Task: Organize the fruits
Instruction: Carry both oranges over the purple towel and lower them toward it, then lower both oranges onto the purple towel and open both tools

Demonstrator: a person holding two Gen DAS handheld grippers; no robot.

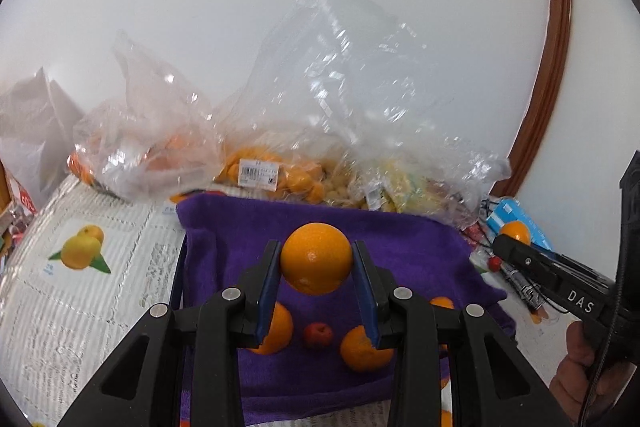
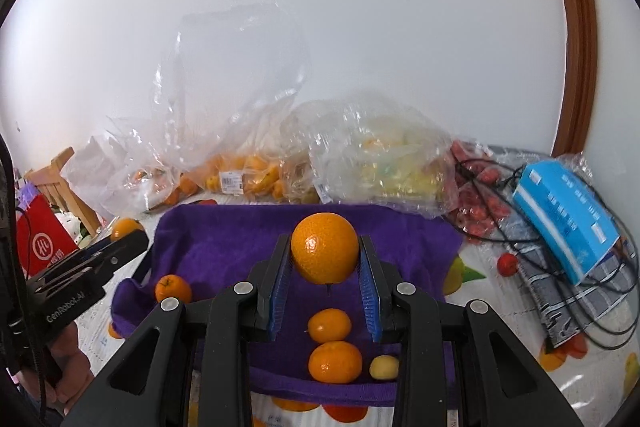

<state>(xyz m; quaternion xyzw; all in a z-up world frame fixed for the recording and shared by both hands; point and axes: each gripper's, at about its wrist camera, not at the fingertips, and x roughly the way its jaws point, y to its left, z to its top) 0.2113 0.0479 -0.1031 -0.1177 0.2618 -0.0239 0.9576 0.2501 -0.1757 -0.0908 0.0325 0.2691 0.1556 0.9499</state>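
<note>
Each wrist camera looks forward and slightly down, close along its own hand-held gripper. Both views share the purple cloth (image 1: 400, 247) and the bags at the wall.

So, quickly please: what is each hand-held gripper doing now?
Left hand-held gripper: closed on an orange.
Right hand-held gripper: closed on another orange.

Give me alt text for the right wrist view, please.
The right hand-held gripper holds an orange above a purple towel with loose fruit on it. Behind lie clear bags of fruit.
</note>
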